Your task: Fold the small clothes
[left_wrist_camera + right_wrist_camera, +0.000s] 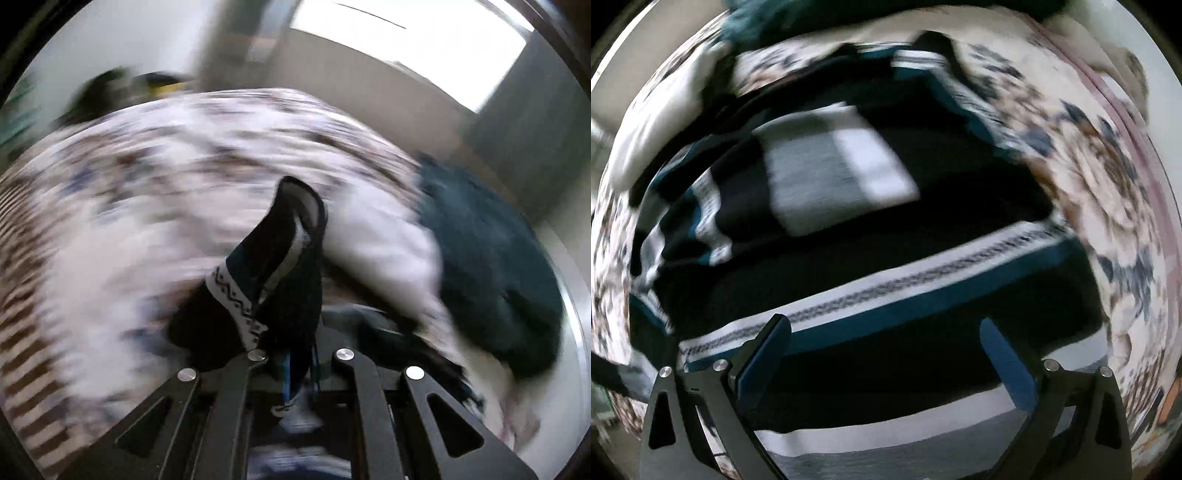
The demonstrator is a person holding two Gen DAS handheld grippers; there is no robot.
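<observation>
Both views smeared by motion blur; detail limited.

Left view: left tongs (pixel 295 354) pinched closed on an edge of the dark garment (pixel 280 266), black knit with a teal stripe and a white patterned band. The cloth rises from the jaws in a loose peak and droops over itself. Beneath lies a floral cover (pixel 147 166); whether bed or desk, cannot tell. A teal cloth heap (pixel 491 258) lies off to the right on that cover.

Right view: right tongs (pixel 886 354) spread wide, holding nothing, hovering over the dark garment (pixel 886 280), which lies mostly flat on the floral cover (pixel 1089 147). The white patterned band (pixel 886 288) runs across just ahead of the blue fingertips (pixel 768 350). A grey-and-white panel (pixel 834 166) shows further up.

Handling, judged:
- light, soft, no stiffness; it will sag wherever unsupported.
- knit should pinch securely; slip risk low, stretch risk moderate.
- not fragile.
- best hold: hem or corner near the band, both layers pinched together, opposite the left tongs' grip, so the edge lifts level.
</observation>
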